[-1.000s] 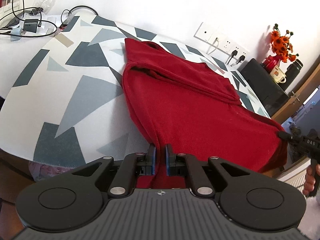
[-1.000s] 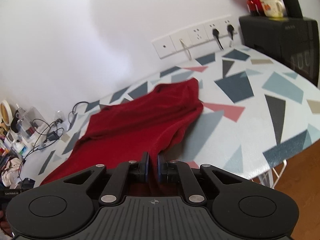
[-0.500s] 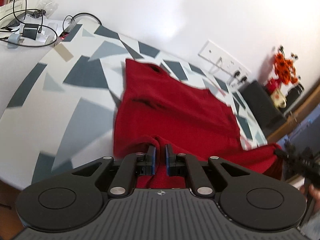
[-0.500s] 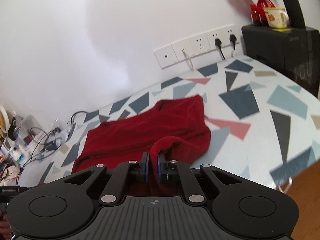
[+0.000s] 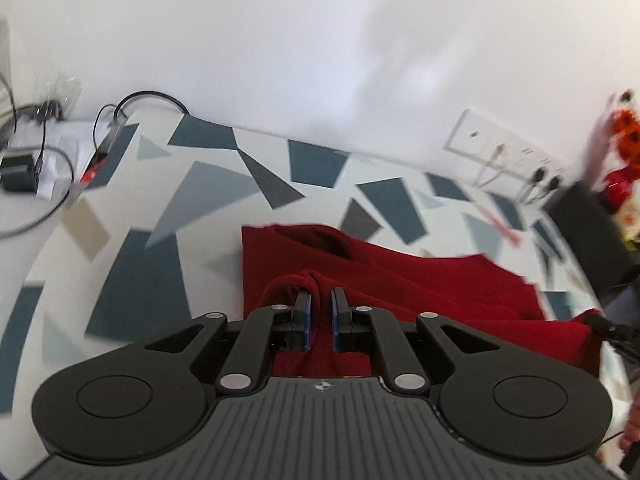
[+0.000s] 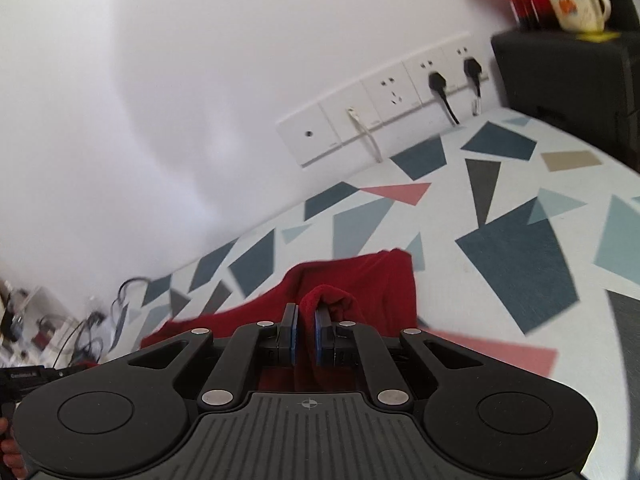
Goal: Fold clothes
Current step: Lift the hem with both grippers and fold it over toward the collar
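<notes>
Work surface: table [image 6: 516,240] under a white cloth printed with grey, slate-blue, tan and salmon triangles, its far edge against a plain white wall [image 5: 280,40]. Wall fittings: a row of white socket plates [image 6: 384,96], two black plugs and one pale cable inserted. Right end of the table: a black box-shaped appliance [image 6: 568,76] carrying a cream mug [image 6: 576,0] with an orange motif; orange flowers [image 5: 626,128] in a red vase show, blurred, in the left wrist view. Left end: a tangle of black cables [image 5: 36,168] and small devices on a white surface. Item: red garment [image 5: 420,284], soft knit, lying at mid-table with its long axis running left to right, roughly parallel to the wall; the far edge lies flat, with a dark opening near the far left corner, and the near edge is raised off the cloth and doubled toward the wall. Left gripper [image 5: 320,312]: jaws narrow, clamped on a bunched fold at the near left corner. Right gripper [image 6: 305,330]: jaws narrow, clamped on a fold at the near right corner.
</notes>
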The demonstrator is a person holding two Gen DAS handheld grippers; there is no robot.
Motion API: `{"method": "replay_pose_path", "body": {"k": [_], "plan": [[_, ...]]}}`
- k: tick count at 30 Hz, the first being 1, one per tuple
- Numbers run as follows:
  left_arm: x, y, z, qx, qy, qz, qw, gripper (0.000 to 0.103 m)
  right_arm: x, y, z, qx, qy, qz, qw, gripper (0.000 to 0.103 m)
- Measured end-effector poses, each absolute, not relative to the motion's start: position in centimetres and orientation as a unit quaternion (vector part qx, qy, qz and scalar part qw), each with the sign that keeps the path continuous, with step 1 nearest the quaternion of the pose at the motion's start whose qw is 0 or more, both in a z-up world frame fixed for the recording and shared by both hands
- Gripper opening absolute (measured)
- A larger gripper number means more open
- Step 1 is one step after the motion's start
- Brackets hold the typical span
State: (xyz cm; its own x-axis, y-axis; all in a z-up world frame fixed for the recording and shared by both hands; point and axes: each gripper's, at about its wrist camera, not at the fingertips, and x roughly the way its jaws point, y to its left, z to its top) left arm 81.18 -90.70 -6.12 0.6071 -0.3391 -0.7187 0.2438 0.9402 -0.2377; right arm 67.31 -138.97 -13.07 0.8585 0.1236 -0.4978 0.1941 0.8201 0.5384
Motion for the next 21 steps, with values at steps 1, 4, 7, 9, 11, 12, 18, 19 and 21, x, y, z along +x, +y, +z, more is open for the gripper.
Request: {"method": "replay_pose_path", "body": {"k": [1,4,7,9,11,12,18,19,21], "plan": [[82.2,-91.4,-7.0,-0.045,0.424,-0.156,0.891,0.011,68.4,-139.4,-13.9,0.302,0.271,-0.018,0.914,0.007],[84.8,-93.4,-9.8,0.0,0.46,-0.134,0.878,0.013,71.4,-140.0,-16.5,0.302,0.312,-0.021,0.901,0.008],[85.3,-94.5,-11.5,0.056,0.466,-0.136,0.873,0.018,72.7,-140.2,-17.7,0.278,0.33,-0.021,0.902,0.012],[85.4,-94.7,-11.5,0.076,0.464,-0.146,0.87,0.023,73.0,-140.6,-18.2,0.277,0.338,-0.02,0.9,0.018],[85.6,-94.3,-10.8,0.072,0.475,-0.156,0.863,0.034,73.0,-141.0,-18.5,0.29,0.343,-0.019,0.893,0.021],[85.6,-93.9,-10.1,0.061,0.481,-0.163,0.859,0.036,72.8,-141.2,-18.4,0.301,0.342,-0.022,0.89,0.022],[83.7,-89.2,-6.2,-0.015,0.46,-0.178,0.87,0.055,71.0,-141.4,-17.0,0.342,0.306,-0.062,0.886,0.052],[83.4,-88.5,-6.0,-0.027,0.461,-0.181,0.868,0.055,70.6,-141.3,-16.7,0.346,0.297,-0.072,0.887,0.053],[82.6,-87.4,-6.2,-0.042,0.462,-0.19,0.865,0.055,69.9,-141.4,-16.1,0.37,0.28,-0.092,0.881,0.053]]}}
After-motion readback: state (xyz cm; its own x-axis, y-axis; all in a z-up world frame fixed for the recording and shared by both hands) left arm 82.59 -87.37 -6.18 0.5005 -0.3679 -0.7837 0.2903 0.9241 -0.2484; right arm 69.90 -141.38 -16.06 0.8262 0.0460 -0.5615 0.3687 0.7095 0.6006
